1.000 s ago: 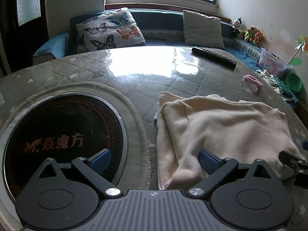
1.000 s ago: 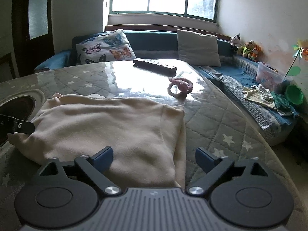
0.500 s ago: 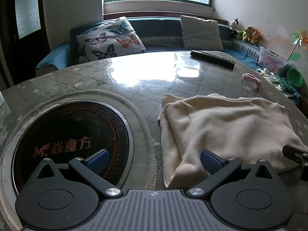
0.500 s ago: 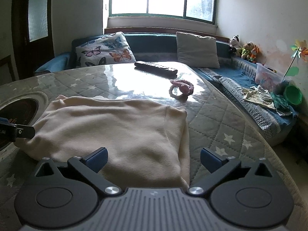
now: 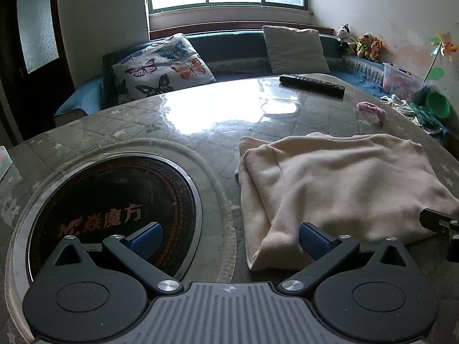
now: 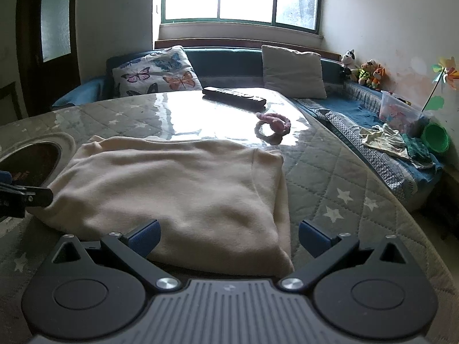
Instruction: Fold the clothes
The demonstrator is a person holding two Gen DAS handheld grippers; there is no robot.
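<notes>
Burner ring in left view; hair tie clearer right.

One folded cream fleece cloth lies on the worktop, with one long black remote and one fuzzy pink ring. Two pillows: one butterfly pillow, one plain grey pillow.

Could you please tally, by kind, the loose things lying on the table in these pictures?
Garment: 1
Remote: 1
Pink ring: 1
Total: 3
</notes>
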